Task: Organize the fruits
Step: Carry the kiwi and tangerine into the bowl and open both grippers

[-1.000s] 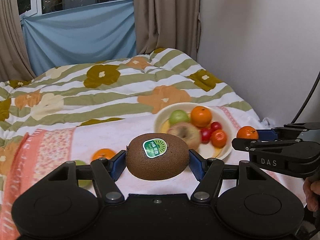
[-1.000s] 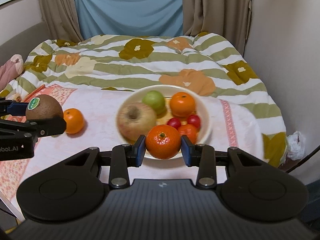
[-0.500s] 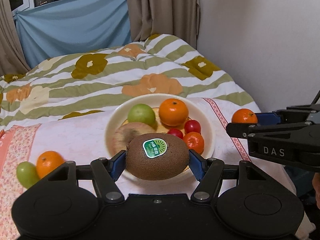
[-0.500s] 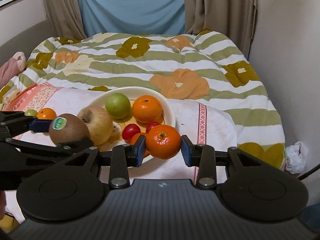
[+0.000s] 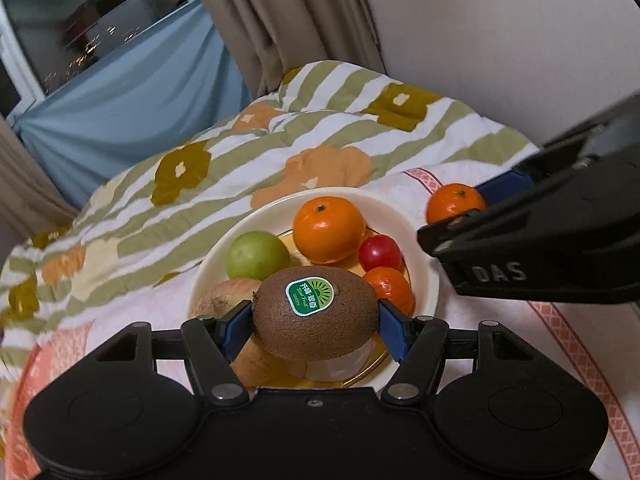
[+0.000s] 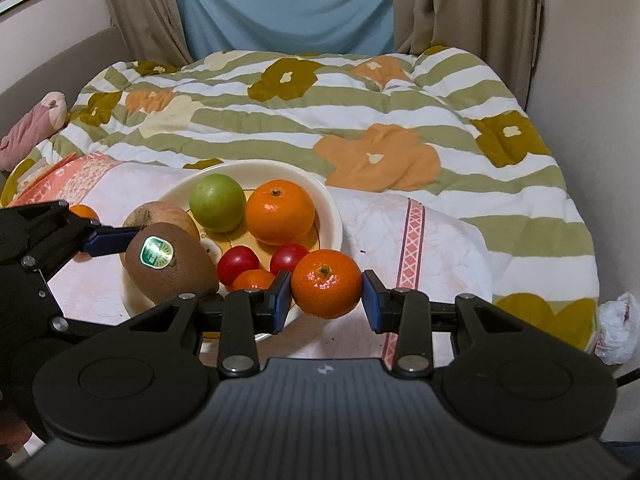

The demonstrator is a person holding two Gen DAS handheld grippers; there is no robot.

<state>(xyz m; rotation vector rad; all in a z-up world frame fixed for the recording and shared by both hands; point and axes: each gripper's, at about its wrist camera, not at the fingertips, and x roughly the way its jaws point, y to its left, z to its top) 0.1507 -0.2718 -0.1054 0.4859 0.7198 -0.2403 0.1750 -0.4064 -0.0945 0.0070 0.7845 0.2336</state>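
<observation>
My left gripper (image 5: 316, 322) is shut on a brown kiwi (image 5: 316, 314) with a green sticker and holds it over the near part of the cream bowl (image 5: 424, 248). The bowl holds a green fruit (image 5: 256, 254), a large orange (image 5: 328, 228), an apple (image 5: 224, 298), small red fruits (image 5: 380, 252) and a small tangerine (image 5: 390, 286). My right gripper (image 6: 326, 290) is shut on a tangerine (image 6: 326, 282) just right of the bowl's (image 6: 332, 212) near rim. The kiwi (image 6: 170, 264) shows at left in the right wrist view.
The bowl stands on a white cloth with pink borders (image 6: 412, 240) laid on a flowered striped quilt (image 6: 360, 120). Another tangerine (image 6: 82, 212) lies on the cloth at left. A wall (image 5: 500, 40) rises at right; curtains (image 6: 280, 4) hang behind.
My left gripper has carried the kiwi to the right and forward over the bowl. My right gripper has moved closer to the bowl's right side with the tangerine.
</observation>
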